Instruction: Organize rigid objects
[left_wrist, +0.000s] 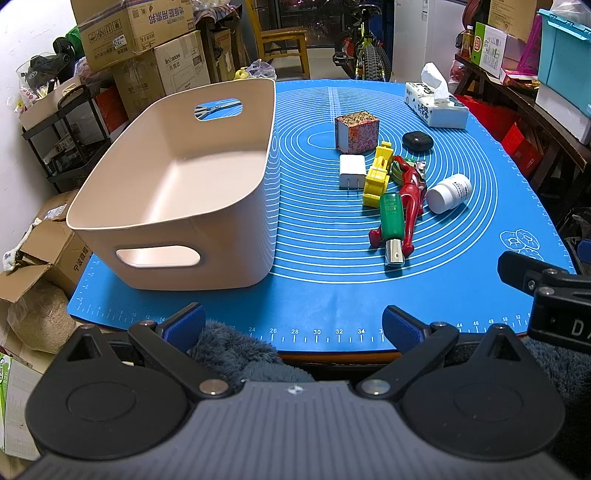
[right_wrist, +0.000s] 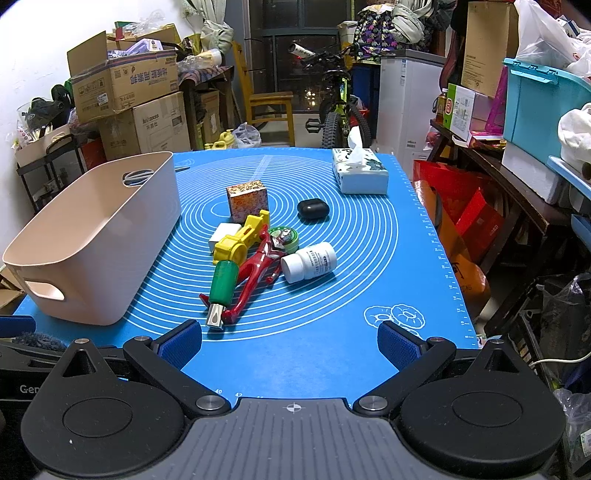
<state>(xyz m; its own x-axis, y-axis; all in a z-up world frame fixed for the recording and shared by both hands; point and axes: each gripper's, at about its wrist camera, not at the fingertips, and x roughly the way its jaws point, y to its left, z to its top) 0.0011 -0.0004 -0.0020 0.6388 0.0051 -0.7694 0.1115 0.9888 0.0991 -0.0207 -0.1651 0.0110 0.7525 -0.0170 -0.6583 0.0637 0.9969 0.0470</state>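
An empty beige bin (left_wrist: 177, 192) (right_wrist: 92, 240) stands on the left of the blue mat (left_wrist: 332, 288) (right_wrist: 314, 354). A pile lies mid-mat: patterned box (left_wrist: 357, 132) (right_wrist: 247, 197), white charger (left_wrist: 351, 170), yellow toy (left_wrist: 378, 173) (right_wrist: 240, 240), red figure (left_wrist: 412, 192) (right_wrist: 258, 266), green cylinder (left_wrist: 392, 218) (right_wrist: 222, 282), white pill bottle (left_wrist: 448, 192) (right_wrist: 309, 261), black case (left_wrist: 418, 141) (right_wrist: 313, 209). My left gripper (left_wrist: 293, 328) is open and empty at the mat's near edge. My right gripper (right_wrist: 290, 347) is open and empty, just short of the pile.
A tissue box (left_wrist: 436, 105) (right_wrist: 360, 171) stands at the far right of the mat. Scissors (left_wrist: 218, 109) lie behind the bin. Cardboard boxes, a chair and a bicycle stand behind the table. Shelves and red bags line the right side.
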